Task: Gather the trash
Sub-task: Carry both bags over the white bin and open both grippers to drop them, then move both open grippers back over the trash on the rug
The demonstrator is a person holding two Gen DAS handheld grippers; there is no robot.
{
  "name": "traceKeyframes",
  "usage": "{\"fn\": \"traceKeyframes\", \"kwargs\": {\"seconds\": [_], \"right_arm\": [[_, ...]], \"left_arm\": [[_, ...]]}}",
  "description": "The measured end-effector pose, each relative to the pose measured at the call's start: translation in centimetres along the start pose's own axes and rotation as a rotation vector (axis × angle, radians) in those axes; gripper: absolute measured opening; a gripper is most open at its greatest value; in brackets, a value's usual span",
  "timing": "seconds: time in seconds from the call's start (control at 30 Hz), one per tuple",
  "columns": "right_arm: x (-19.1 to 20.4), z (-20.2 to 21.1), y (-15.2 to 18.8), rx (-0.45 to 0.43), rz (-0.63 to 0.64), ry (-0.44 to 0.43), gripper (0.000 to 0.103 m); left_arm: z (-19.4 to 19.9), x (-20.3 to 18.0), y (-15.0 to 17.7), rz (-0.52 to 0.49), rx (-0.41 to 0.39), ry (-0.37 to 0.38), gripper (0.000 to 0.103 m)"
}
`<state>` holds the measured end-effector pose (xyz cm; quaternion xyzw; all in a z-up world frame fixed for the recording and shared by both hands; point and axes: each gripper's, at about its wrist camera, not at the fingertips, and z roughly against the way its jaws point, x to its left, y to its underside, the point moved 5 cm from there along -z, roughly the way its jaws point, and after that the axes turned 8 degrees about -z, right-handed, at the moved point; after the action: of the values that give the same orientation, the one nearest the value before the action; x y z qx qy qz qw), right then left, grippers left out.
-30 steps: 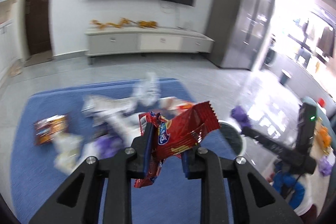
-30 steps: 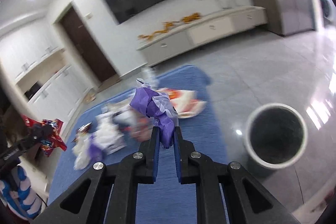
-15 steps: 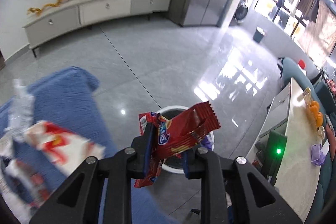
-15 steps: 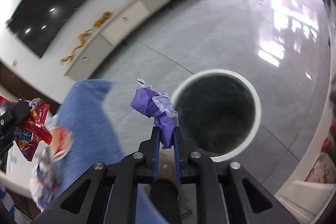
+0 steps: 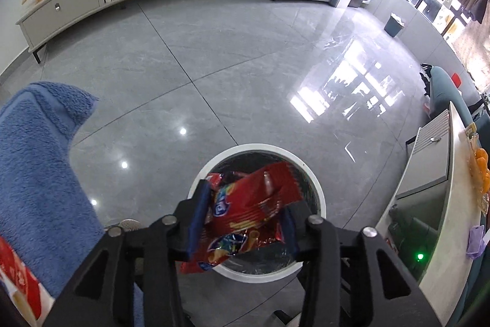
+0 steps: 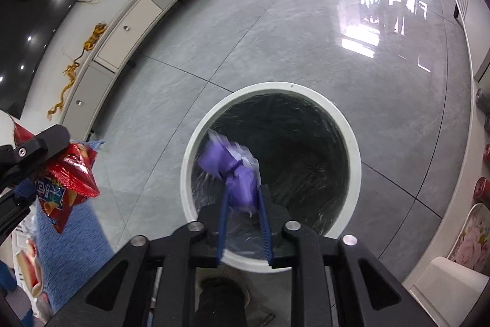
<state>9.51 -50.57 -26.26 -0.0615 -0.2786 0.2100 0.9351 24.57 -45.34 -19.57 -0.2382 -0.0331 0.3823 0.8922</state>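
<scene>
Below, in the left wrist view, the left gripper (image 5: 243,215) pointed down over the white-rimmed trash bin (image 5: 318,189) at lower centre. Its jaws were opening, and the red snack wrapper (image 5: 248,204) sat loose between them, above the bin's mouth. A blue towel (image 5: 36,167) filled the left edge.

Over in the right wrist view, the right gripper (image 6: 243,204) hung above the same bin (image 6: 186,164), jaws opening, with the blurred purple wrapper (image 6: 235,170) between the pads and no longer pinched. At left, the other gripper (image 6: 33,149) carried the red wrapper.
</scene>
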Motion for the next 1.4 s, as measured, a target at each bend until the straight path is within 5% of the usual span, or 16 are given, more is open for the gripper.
{"fn": "traceKeyframes", "kwargs": {"seconds": [0.13, 0.57, 1.07, 1.4], "right_arm": [[-0.1, 0.0, -0.4, -0.014, -0.004, 0.011, 0.038], [1.5, 1.3, -0.8, -0.042, -0.011, -0.020, 0.050], [8.3, 9.7, 1.3, -0.183, 0.186, -0.124, 0.051], [15.7, 16.3, 7.8, -0.217, 0.499, -0.348, 0.054]], "left_arm": [[-1.6, 0.0, 0.0, 0.004, 0.029, 0.005, 0.045], [1.4, 0.9, 0.3, 0.022, -0.016, 0.015, 0.051], [18.5, 3.9, 3.5, 0.039, -0.274, -0.067, 0.051], [32.5, 12.5, 13.0, 0.117, -0.442, -0.200, 0.063]]}}
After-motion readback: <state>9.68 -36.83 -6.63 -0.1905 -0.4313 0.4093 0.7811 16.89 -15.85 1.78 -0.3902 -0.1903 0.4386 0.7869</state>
